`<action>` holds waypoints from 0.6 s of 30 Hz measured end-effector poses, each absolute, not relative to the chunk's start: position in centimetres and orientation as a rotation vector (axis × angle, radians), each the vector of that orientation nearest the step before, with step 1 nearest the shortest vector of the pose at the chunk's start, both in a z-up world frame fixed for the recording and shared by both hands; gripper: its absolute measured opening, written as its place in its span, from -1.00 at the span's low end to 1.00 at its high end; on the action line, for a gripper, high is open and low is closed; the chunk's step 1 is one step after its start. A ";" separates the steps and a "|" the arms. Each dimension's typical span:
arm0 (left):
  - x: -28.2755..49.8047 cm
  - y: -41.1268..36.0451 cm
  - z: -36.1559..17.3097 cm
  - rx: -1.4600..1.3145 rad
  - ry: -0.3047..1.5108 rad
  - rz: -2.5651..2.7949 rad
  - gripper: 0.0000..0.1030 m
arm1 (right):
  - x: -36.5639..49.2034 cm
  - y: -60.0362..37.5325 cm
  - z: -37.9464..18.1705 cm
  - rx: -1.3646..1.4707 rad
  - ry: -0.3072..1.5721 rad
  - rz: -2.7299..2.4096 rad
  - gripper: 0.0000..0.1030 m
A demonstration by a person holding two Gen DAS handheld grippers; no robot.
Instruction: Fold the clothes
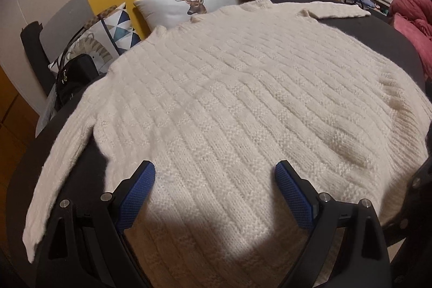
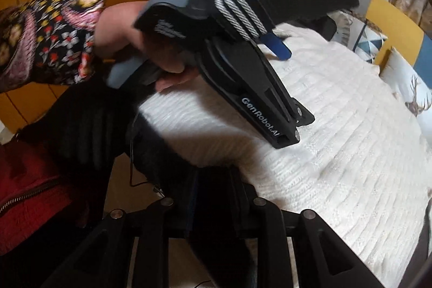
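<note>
Sweater [image 1: 229, 99]: chunky ribbed knit, fuzzy, matt. Left gripper fingers [image 1: 140, 190]: blue textured pads.

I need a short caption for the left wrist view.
Open left gripper hovers over a cream knit sweater spread flat on a dark table.

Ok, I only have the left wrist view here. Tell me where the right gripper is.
Observer: The right gripper is at the near edge of the white sweater. Its fingers are close together, but it is too dark to tell if they pinch anything.
Operator: Report what is beside it, off the sweater.
Observer: A red garment with a zipper shows at the lower left of the right wrist view.
Operator: Now say what holds the left gripper.
Observer: A hand coming out of a floral sleeve grips its handle above the sweater.
</note>
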State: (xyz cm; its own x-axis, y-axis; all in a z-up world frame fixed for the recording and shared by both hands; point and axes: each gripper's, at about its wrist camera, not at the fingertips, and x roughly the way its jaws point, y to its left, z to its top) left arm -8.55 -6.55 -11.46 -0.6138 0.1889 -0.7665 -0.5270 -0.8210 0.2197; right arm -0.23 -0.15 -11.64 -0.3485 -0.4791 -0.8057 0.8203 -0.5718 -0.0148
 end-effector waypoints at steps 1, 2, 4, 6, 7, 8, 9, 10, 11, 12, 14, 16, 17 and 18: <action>-8.6 -6.6 -11.4 -1.084 0.603 2.434 0.81 | -0.4 -0.1 -11.6 0.997 0.535 -1.999 -0.58; -8.7 -6.6 -11.4 -1.085 0.597 2.436 0.81 | -0.6 -0.4 -11.7 0.992 0.531 -1.997 -0.58; -8.8 -6.7 -11.4 -1.087 0.592 2.436 0.81 | -0.9 -1.3 -12.2 0.991 0.545 -1.981 -0.55; -8.9 -6.8 -11.5 -1.090 0.595 2.437 0.80 | -0.8 -1.6 -12.0 0.973 0.578 -1.990 -0.55; -8.9 -6.9 -11.5 -1.091 0.593 2.439 0.80 | -0.7 -1.6 -11.7 0.957 0.572 -1.991 -0.55; -8.9 -7.0 -11.4 -1.090 0.591 2.442 0.80 | -0.6 -1.5 -11.2 0.943 0.556 -1.984 -0.55; -8.9 -7.1 -11.4 -1.089 0.592 2.445 0.80 | -0.5 -1.3 -10.9 0.937 0.546 -1.977 -0.55; -8.9 -7.3 -11.5 -1.089 0.596 2.447 0.80 | -0.4 -1.2 -10.6 0.934 0.551 -1.982 -0.55; -8.9 -7.3 -11.6 -1.087 0.600 2.449 0.81 | -0.3 -0.9 -10.4 0.925 0.555 -1.998 -0.55; -8.9 -7.4 -11.7 -1.085 0.603 2.453 0.80 | -0.4 -0.5 -10.3 0.926 0.542 -2.009 -0.55; -9.0 -7.7 -11.9 -1.086 0.569 2.460 0.81 | -0.8 0.5 -10.2 0.954 0.462 -2.010 -0.55; -9.3 -8.1 -12.3 -1.096 0.487 2.470 0.82 | -1.2 1.3 -10.5 0.975 0.403 -2.014 -0.54; -9.5 -8.5 -12.6 -1.105 0.430 2.479 0.88 | -1.3 1.5 -10.8 0.985 0.393 -2.021 -0.53; -9.6 -8.9 -12.8 -1.113 0.374 2.490 0.91 | -1.3 1.6 -11.1 0.991 0.384 -2.028 -0.53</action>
